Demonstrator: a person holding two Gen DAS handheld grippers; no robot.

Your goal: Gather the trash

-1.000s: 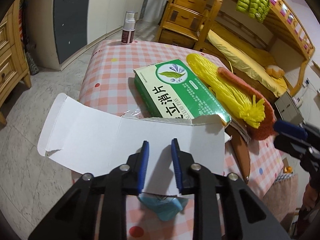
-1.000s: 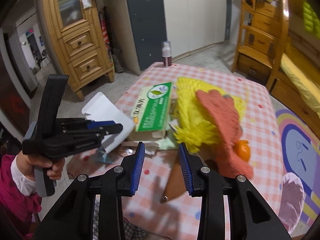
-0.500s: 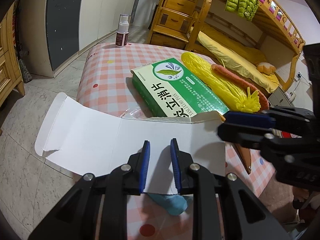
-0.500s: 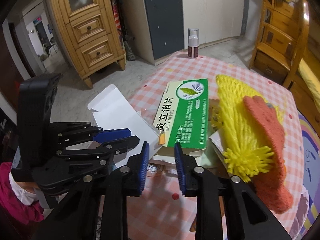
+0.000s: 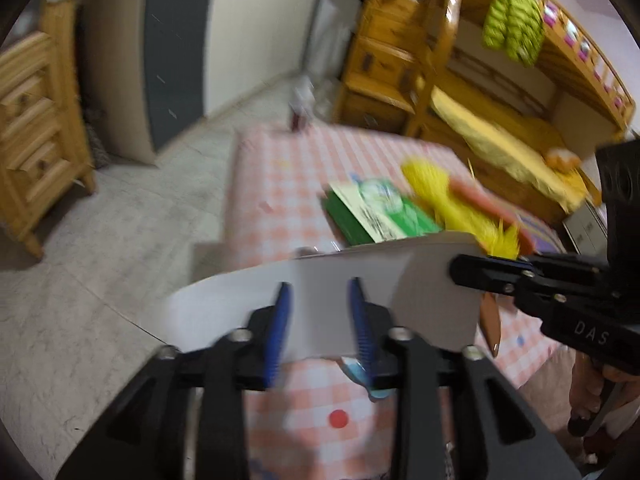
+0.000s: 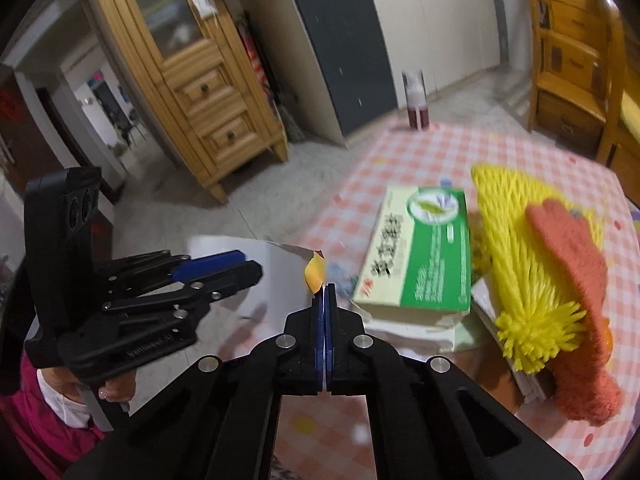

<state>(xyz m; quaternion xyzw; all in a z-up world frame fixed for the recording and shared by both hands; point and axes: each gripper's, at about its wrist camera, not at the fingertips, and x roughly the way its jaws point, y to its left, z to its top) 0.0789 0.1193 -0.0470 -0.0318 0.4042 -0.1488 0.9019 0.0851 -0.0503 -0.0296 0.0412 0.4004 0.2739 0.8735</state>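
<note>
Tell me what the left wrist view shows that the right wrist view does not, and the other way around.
Only the left wrist view shows the green jacket hanging on the bunk bed, and the blue scrap under the white cardboard. Only the right wrist view shows the glass-door cabinet and the right tongs shut on the cardboard's edge. Both show the green box, the yellow mop head, the orange glove and the checked tablecloth.

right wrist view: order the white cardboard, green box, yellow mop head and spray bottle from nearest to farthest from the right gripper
1. White cardboard: clamped in the right gripper, whose jaws have just closed on its edge.
2. Green box: just beyond, to the right.
3. Yellow mop head: farther right, past the box.
4. Spray bottle: at the table's far edge.
</note>
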